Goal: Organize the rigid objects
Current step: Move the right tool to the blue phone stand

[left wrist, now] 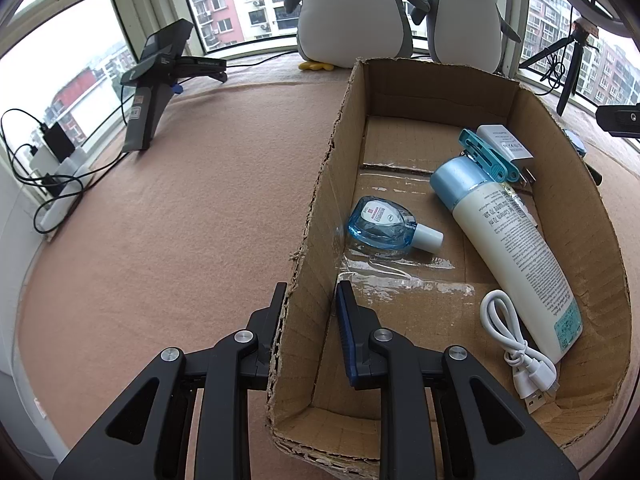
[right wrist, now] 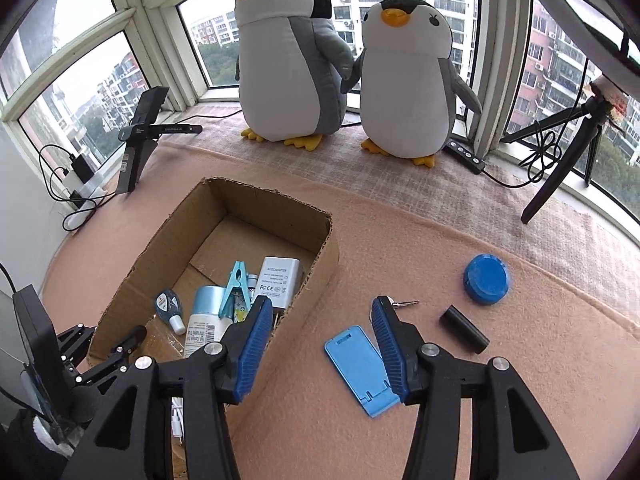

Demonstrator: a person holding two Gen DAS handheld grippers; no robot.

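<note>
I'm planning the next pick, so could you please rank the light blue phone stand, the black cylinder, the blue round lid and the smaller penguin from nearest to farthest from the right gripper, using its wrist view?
From the right gripper:
1. Light blue phone stand, flat between the fingers.
2. Black cylinder, to the right.
3. Blue round lid, farther right, beyond it.
4. Smaller penguin, at the window.

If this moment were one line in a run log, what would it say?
left gripper: shut on brown cardboard box wall | right gripper: open, empty | on cloth: light blue plastic phone stand, black cylinder, blue round lid
</note>
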